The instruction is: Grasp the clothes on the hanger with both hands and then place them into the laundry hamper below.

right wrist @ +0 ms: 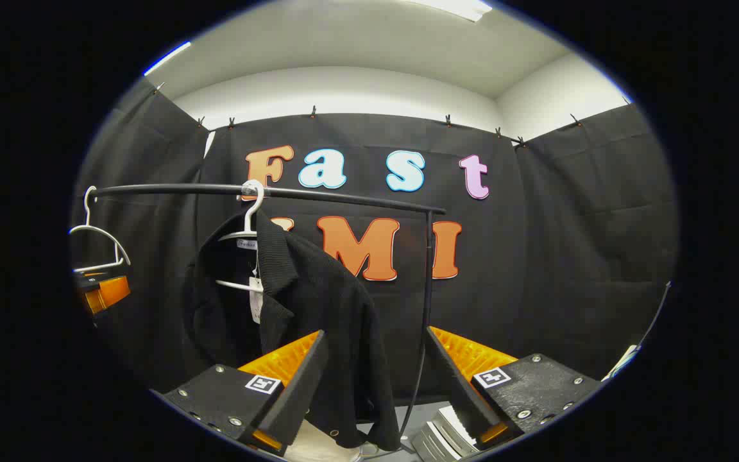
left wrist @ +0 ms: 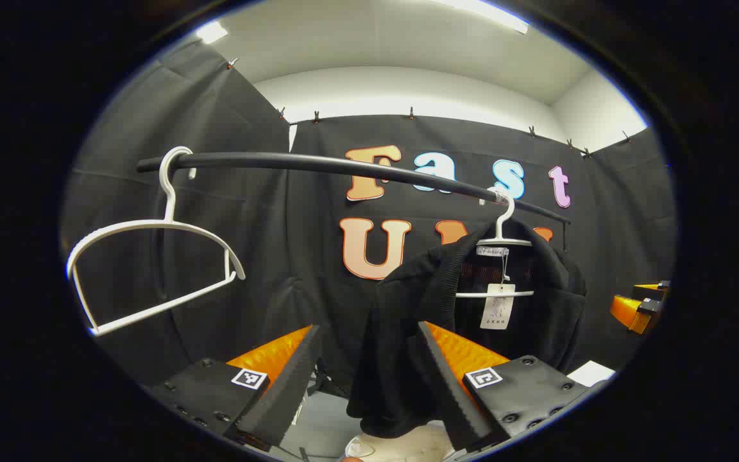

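Black garment (left wrist: 472, 308) hangs on a white hanger (left wrist: 503, 240) from the dark rail (left wrist: 344, 168), beyond the left gripper (left wrist: 369, 378); jaws wide apart, holding nothing, with the garment's lower left edge seen in the gap between the fingers but farther off, not touching. Right gripper (right wrist: 376, 378) likewise spread wide and empty, garment (right wrist: 318, 308) ahead, hem showing between its fingers. A second, bare hanger (left wrist: 151, 269) hangs at the rail's left end.
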Available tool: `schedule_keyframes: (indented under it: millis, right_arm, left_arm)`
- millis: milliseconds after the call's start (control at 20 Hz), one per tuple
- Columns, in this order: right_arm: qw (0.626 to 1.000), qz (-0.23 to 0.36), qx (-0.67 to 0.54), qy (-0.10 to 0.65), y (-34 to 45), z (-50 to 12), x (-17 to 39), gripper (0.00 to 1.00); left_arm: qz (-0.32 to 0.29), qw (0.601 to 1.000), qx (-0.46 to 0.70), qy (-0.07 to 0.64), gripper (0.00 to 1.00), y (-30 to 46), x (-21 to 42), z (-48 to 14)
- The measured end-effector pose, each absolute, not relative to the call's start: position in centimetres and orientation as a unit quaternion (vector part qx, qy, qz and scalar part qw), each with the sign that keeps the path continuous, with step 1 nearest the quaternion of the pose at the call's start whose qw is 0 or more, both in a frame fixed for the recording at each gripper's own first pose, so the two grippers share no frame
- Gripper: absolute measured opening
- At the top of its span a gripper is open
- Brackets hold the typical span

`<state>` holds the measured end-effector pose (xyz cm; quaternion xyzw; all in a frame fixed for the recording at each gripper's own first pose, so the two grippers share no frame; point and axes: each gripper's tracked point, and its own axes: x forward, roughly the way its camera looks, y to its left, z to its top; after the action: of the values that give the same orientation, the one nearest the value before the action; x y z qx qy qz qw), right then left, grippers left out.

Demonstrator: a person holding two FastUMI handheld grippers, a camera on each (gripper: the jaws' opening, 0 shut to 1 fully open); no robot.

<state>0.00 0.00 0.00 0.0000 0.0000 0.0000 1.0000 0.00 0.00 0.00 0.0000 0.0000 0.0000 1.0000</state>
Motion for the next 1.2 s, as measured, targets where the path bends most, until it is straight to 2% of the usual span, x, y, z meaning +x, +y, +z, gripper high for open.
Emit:
schedule_keyframes:
  millis: [50, 150, 200, 250, 300, 350, 400, 500, 550, 700, 750, 800, 1000, 1200]
  right_arm:
    - [1.000, 0.001, 0.000, 0.002, 0.0, -0.3, 0.1, 0.94]
    - [1.000, 0.006, 0.004, 0.005, 0.4, -0.5, 0.3, 0.94]
    - [1.000, 0.007, 0.004, 0.006, 0.6, -0.4, 0.3, 0.94]
    - [1.000, 0.007, 0.003, 0.006, 0.4, -0.5, 0.2, 0.94]
    - [1.000, 0.006, 0.001, 0.006, 0.4, -0.5, 0.4, 1.00]
    - [1.000, 0.006, -0.001, 0.006, 0.3, -0.4, 0.3, 1.00]
    - [1.000, 0.006, -0.002, 0.006, 0.3, -0.4, 0.4, 0.85]
    - [1.000, 0.008, -0.004, 0.004, 0.5, -0.3, 0.3, 0.85]
    - [1.000, 0.009, -0.005, 0.004, 0.6, -0.3, 0.2, 1.00]
    - [1.000, 0.008, -0.008, 0.004, 0.6, -0.4, 0.2, 1.00]
    - [1.000, 0.009, -0.005, 0.004, 0.7, -0.3, 0.3, 1.00]
    - [1.000, 0.011, -0.001, 0.005, 0.8, -0.3, 0.4, 0.94]
    - [1.000, 0.027, -0.006, 0.004, 0.8, -0.1, 0.3, 0.94]
    - [0.998, 0.053, -0.008, 0.013, 0.9, 0.0, 0.2, 0.94]
  left_arm:
    - [0.001, 1.000, 0.003, 0.000, 0.93, 0.1, 0.1, 0.0]
    - [0.005, 1.000, 0.006, -0.001, 0.93, 0.1, -0.1, 0.1]
    - [0.006, 1.000, 0.007, 0.000, 0.96, 0.3, -0.2, 0.0]
    - [0.008, 1.000, 0.009, 0.000, 0.93, 0.4, -0.2, 0.1]
    - [0.010, 1.000, 0.011, 0.000, 0.96, 0.5, -0.2, 0.2]
    - [0.013, 1.000, 0.012, 0.001, 0.96, 0.7, -0.3, 0.2]
    - [0.017, 1.000, 0.011, 0.002, 0.93, 1.0, -0.4, 0.1]
    - [0.025, 1.000, 0.008, 0.004, 0.93, 1.4, -0.7, -0.2]
    - [0.029, 1.000, 0.008, 0.006, 0.93, 1.7, -0.8, -0.4]
    - [0.033, 0.999, 0.010, 0.014, 0.93, 2.0, -1.0, -1.0]
    - [0.034, 0.999, 0.010, 0.015, 0.96, 2.1, -1.1, -0.9]
    - [0.034, 0.999, 0.009, 0.013, 0.93, 2.1, -1.2, -0.8]
    - [0.048, 0.999, 0.008, 0.002, 0.97, 2.4, -1.8, -0.1]
    - [0.075, 0.997, 0.011, 0.007, 0.93, 2.7, -2.9, 0.0]
